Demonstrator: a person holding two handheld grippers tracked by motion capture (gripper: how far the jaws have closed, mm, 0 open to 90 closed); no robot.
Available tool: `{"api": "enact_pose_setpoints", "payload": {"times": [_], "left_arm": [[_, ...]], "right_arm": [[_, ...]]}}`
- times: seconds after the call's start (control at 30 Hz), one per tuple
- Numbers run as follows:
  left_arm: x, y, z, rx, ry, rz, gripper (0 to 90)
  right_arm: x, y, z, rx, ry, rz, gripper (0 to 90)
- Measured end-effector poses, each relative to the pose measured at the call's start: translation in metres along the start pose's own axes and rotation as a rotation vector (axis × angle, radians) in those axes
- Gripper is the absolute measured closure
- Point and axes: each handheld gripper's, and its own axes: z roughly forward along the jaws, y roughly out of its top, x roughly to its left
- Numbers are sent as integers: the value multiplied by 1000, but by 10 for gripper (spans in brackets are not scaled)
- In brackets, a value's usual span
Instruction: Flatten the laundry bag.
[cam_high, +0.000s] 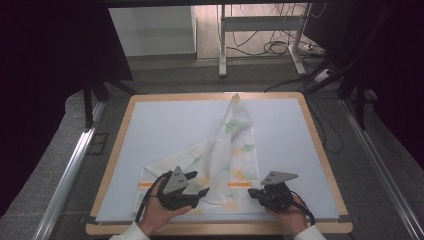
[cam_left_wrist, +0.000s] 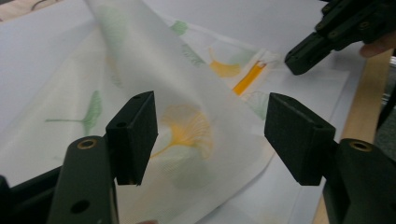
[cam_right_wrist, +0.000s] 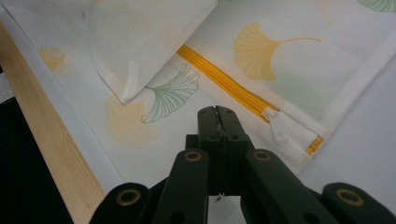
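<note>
**Folded flap lies ahead of the spread left fingers**

While the right gripper (cam_right_wrist: 217, 114) rests clenched, grasping nothing, by the zipper end (cam_right_wrist: 280, 128), the left gripper (cam_left_wrist: 210, 135) stands released. Its target, the mesh laundry bag (cam_high: 235, 145) on the bench (cam_high: 115, 145), has its flap running away just ahead.

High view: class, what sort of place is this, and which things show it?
Probably a lab or workshop: a wooden-edged table with a pale blue top holding a white leaf-printed mesh bag, loose black cables on the floor, and a metal-framed desk behind.
</note>
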Motion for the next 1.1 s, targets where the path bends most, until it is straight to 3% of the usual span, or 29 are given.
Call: {"api": "enact_pose_setpoints", "payload": {"times": [0.47,0.63,1.1], "left_arm": [[-22,3,27,64,-52,39,327],[-26,2,40,111,-41,51,305],[-30,-7,72,233,-63,54,254]], "right_arm": [[1,0,1,8,9,-9,892],[1,-1,2,17,12,-9,892],[0,-2,4,30,13,-7,892]]}}
